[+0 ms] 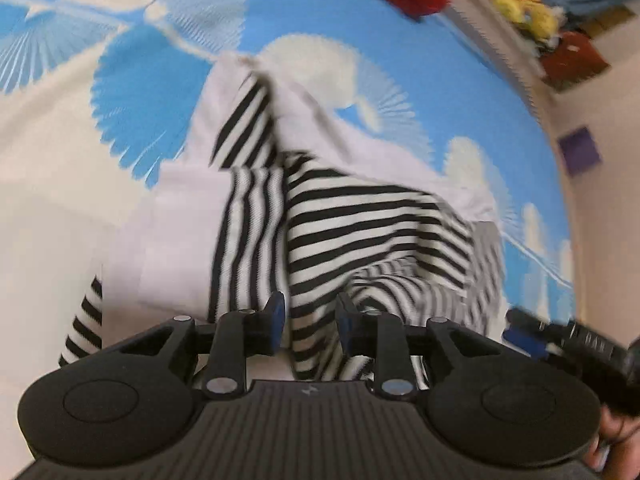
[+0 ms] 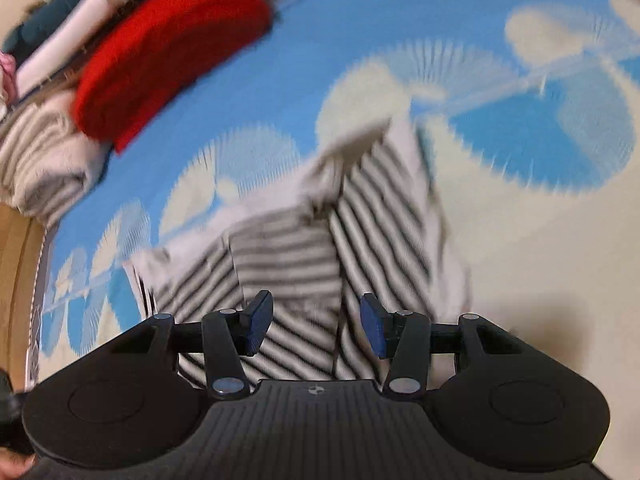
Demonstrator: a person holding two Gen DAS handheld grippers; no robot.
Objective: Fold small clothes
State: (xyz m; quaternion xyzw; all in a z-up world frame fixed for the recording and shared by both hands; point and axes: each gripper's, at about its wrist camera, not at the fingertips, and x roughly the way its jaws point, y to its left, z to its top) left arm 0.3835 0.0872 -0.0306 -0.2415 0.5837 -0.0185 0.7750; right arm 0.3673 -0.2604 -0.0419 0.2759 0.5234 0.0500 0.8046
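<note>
A small garment (image 1: 372, 216), black-and-white striped with white panels, lies partly folded and rumpled on a blue and cream patterned bed cover (image 1: 160, 80). My left gripper (image 1: 311, 320) hangs just above its near edge. The jaws stand a little apart, a striped fold runs through the gap, and the pads do not press on it. In the right wrist view the same garment (image 2: 288, 256) is blurred. My right gripper (image 2: 316, 328) stands open over it with nothing pinched. Its blue-padded tip (image 1: 528, 332) shows at the right edge of the left wrist view.
A red folded cloth (image 2: 168, 48) and a grey-striped folded pile (image 2: 36, 160) lie at the far left of the bed cover (image 2: 520, 140). Yellow soft toys (image 1: 524, 0) and a purple square (image 1: 580, 152) sit beyond the bed's edge. A hand (image 1: 616, 432) grips the left tool.
</note>
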